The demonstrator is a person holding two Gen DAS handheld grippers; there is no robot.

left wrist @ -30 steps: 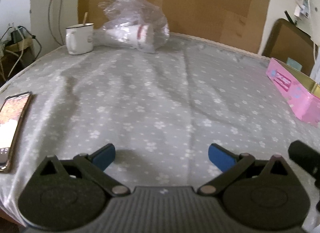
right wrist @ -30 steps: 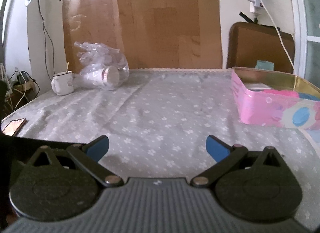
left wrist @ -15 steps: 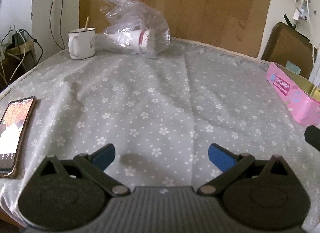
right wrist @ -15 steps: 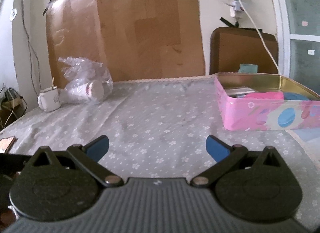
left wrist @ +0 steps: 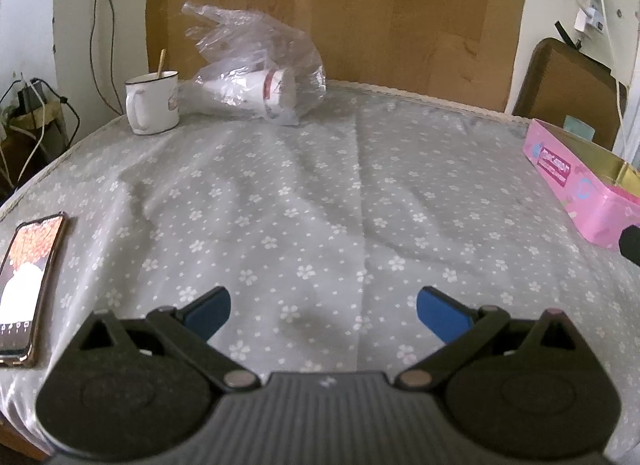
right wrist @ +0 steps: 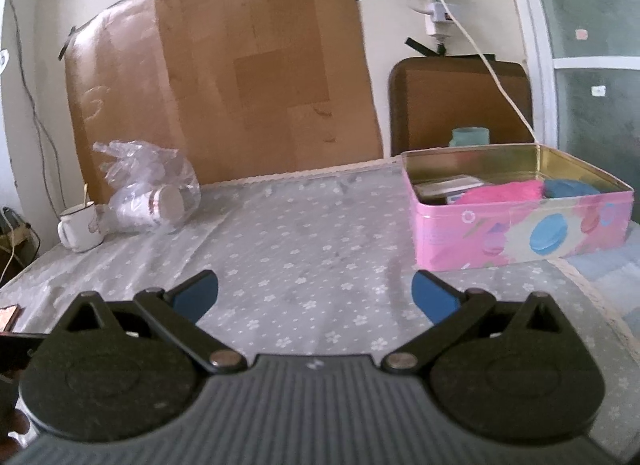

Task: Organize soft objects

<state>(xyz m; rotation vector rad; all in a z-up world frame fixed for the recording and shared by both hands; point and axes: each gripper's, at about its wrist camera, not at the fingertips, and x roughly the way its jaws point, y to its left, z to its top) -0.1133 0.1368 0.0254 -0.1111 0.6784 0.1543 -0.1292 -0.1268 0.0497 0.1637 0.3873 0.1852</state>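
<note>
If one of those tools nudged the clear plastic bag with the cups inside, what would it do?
The plastic bag looks thin and crumpled, so it would probably deform, not slide cleanly. The paper cups inside lie on their side, so they might roll. It likely weighs little.

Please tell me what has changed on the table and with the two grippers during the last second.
Both grippers rose and tilted up: left gripper, right gripper. Neither took hold of anything; jaws stay open. The pink rectangular tin, white enamel mug and clear plastic bag stayed put.
</note>
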